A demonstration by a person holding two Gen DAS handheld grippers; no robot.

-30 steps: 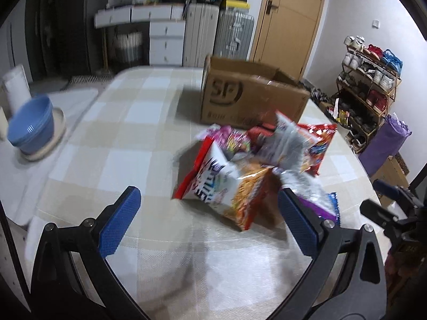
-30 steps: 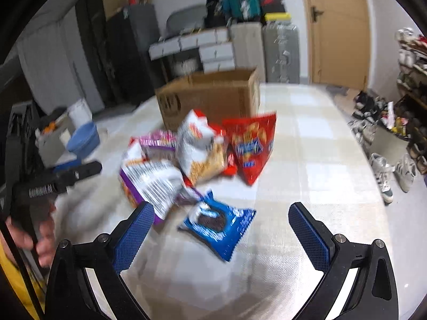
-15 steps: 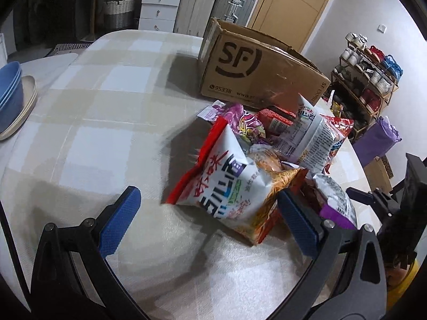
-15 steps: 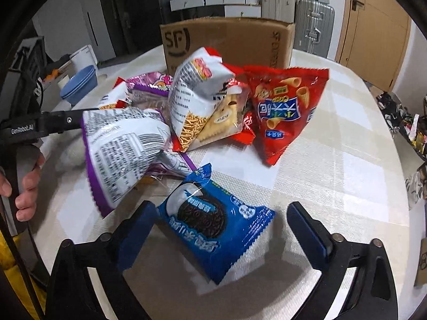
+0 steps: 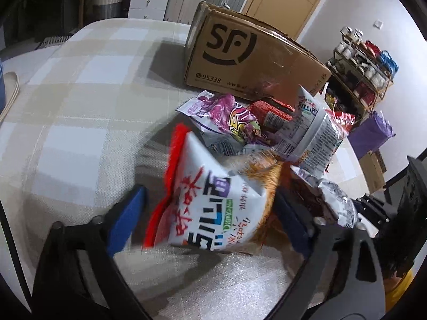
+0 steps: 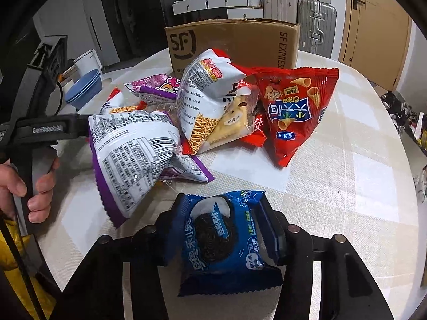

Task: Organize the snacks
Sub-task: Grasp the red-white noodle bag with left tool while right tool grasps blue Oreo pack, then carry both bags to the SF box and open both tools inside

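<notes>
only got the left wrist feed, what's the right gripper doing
Observer: The right gripper is closing on the blue cookie pack, pads at both its sides.
Operator: anything else over on that side of the pile
Observer: A red cone-snack bag leans at the pile's right edge.
Operator: box lettering on the side i can't see
Observer: The cardboard box reads SF EXPRESS down its right corner.
</notes>
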